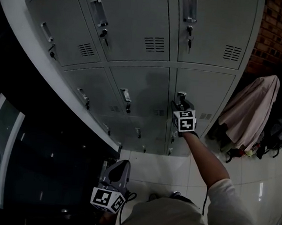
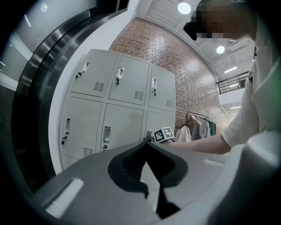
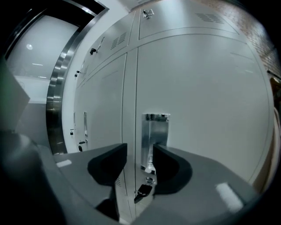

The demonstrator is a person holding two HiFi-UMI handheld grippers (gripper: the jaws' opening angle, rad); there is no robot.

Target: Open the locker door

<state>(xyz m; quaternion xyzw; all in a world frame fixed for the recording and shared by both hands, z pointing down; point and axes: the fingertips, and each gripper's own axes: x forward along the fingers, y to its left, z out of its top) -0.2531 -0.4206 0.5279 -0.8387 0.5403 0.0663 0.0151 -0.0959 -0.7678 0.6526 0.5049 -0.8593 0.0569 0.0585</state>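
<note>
Right gripper [image 3: 139,151]: jaws spread wide with nothing pinched. It is held out roughly level at the end of the outstretched arm [image 1: 206,157].
Locker door [image 3: 206,101]: directly ahead of the right gripper and filling most of that gripper's view. It is closed, flush with the neighbouring doors.
Handle [image 3: 155,134]: an upright chrome recessed pull at the door's left edge. It sits just ahead of the jaw tips, in line with the gap between them and nearer the right jaw. No pad presses on it.
Key [image 3: 143,191]: a dark fob hanging at the lock just below the handle, seen low in the gap between the jaws.
Left gripper [image 2: 146,141]: jaw tips brought together, empty. It is held low and well back from the lockers, near the person's body.
Garments [image 1: 251,112]: hanging to the right of the right gripper, beside the locker bank and in front of a brick wall [image 1: 281,28].
</note>
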